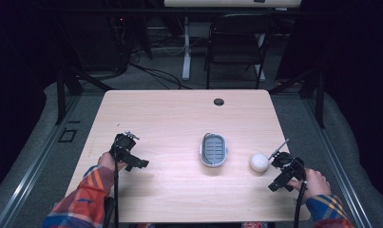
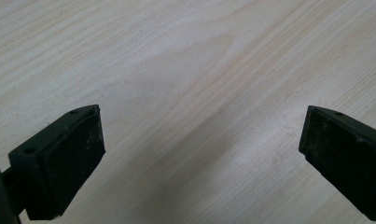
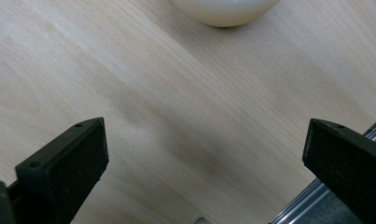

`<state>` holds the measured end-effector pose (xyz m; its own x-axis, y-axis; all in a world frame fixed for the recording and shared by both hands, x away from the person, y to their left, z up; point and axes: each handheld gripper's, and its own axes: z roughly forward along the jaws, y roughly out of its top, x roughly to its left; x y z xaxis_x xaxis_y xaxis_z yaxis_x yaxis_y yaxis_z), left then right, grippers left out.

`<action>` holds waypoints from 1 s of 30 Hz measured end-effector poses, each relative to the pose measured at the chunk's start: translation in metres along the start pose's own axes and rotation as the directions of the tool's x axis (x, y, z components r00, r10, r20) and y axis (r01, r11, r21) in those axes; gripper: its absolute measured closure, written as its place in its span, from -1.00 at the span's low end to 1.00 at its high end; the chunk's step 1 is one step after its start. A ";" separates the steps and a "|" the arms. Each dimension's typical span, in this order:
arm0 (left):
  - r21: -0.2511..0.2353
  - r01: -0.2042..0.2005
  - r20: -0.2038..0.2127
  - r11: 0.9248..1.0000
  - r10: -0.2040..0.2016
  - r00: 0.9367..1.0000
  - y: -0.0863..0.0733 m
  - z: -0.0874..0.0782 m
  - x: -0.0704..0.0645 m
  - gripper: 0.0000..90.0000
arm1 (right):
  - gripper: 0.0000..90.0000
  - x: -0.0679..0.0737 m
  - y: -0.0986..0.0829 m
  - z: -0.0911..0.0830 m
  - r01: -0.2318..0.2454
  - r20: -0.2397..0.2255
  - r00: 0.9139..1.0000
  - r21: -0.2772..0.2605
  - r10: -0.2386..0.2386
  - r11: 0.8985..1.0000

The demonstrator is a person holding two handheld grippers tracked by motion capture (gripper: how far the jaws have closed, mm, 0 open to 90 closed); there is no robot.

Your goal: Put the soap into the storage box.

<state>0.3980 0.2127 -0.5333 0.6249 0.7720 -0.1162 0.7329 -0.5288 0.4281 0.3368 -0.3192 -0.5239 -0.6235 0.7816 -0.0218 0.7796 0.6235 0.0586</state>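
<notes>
A white round object [image 1: 259, 162] lies on the wooden table [image 1: 170, 118] at the right, just left of my right gripper [image 1: 280, 159]. Its lower edge appears as a pale curve [image 3: 225, 11] at the top of the right gripper view, beyond the wide-apart jaws, and my right gripper [image 3: 204, 158] is open and holds nothing. A small grey-and-white oval basket [image 1: 213, 150] sits mid-table. Over at the left, my left gripper [image 1: 126, 142] hangs above bare wood. In its own view, my left gripper [image 2: 202, 144] is open with nothing between the jaws.
A round cable hole [image 1: 219, 101] sits near the table's far edge. A black folding chair [image 1: 236, 45] and a white desk leg [image 1: 186, 47] stand beyond the table. A metal rail [image 3: 311, 196] runs past the table's right edge.
</notes>
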 end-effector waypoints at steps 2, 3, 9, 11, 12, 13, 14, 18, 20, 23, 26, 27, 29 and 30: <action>-0.002 0.002 0.001 1.000 -0.002 1.000 0.000 0.000 0.000 -1.00 | -1.00 0.000 0.001 -0.002 -0.007 0.001 1.000 -0.012 0.008 1.000; -0.001 0.000 -0.001 1.000 0.000 1.000 0.000 0.000 0.000 -1.00 | -1.00 -0.001 0.002 -0.003 -0.012 -0.002 1.000 -0.021 0.012 1.000; 0.000 0.001 0.002 1.000 -0.001 1.000 0.000 0.001 0.000 -1.00 | -1.00 0.001 0.007 -0.008 -0.034 0.009 0.999 -0.070 0.034 0.997; 0.001 0.001 0.004 1.000 -0.001 1.000 0.000 0.001 0.000 -1.00 | -1.00 -0.003 0.014 -0.017 0.039 0.035 0.999 0.022 -0.040 0.999; 0.001 0.001 0.004 1.000 -0.001 1.000 0.000 0.001 0.000 -1.00 | -1.00 0.000 0.013 -0.014 -0.006 0.025 1.000 -0.049 0.007 0.999; 0.002 0.001 0.003 1.000 -0.001 1.000 0.000 0.001 0.000 -1.00 | -1.00 0.004 0.012 -0.008 -0.077 -0.004 0.997 -0.144 0.077 0.987; 0.002 0.001 0.003 1.000 -0.001 1.000 0.000 0.001 0.000 -1.00 | -1.00 0.001 0.016 -0.014 -0.012 0.020 1.000 -0.071 0.014 0.997; 0.004 0.005 0.005 1.000 -0.005 1.000 0.001 0.001 0.000 -1.00 | -1.00 -0.002 0.026 -0.018 0.018 0.013 1.000 -0.060 -0.017 0.998; 0.005 0.003 0.006 1.000 -0.003 1.000 0.001 0.001 0.000 -1.00 | -1.00 0.000 0.031 -0.020 0.024 0.041 0.999 -0.048 -0.022 0.999; 0.004 0.003 0.006 1.000 -0.003 1.000 0.001 0.002 0.000 -1.00 | -1.00 0.001 0.037 -0.019 0.018 0.038 0.999 -0.063 -0.016 0.998; 0.004 0.002 0.007 1.000 -0.002 1.000 0.001 0.001 0.000 -1.00 | -1.00 0.000 0.045 -0.022 0.044 0.042 0.998 -0.031 -0.042 0.999; 0.005 0.002 0.007 1.000 -0.002 1.000 0.001 0.001 0.000 -1.00 | -1.00 0.000 0.046 -0.022 0.043 0.043 0.998 -0.045 -0.041 0.998; 0.005 0.001 0.006 1.000 -0.001 1.000 0.001 0.001 0.000 -1.00 | -1.00 0.001 0.050 -0.020 0.019 0.031 0.999 -0.070 -0.017 0.997; 0.004 0.001 0.005 1.000 -0.001 1.000 0.001 0.001 0.000 -1.00 | -1.00 0.001 0.052 -0.021 0.020 0.034 0.999 -0.061 -0.018 0.998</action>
<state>0.3987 0.2117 -0.5343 0.6254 0.7708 -0.1211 0.7346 -0.5294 0.4244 0.3754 -0.2863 -0.5004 -0.6352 0.7703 -0.0564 0.7618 0.6369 0.1187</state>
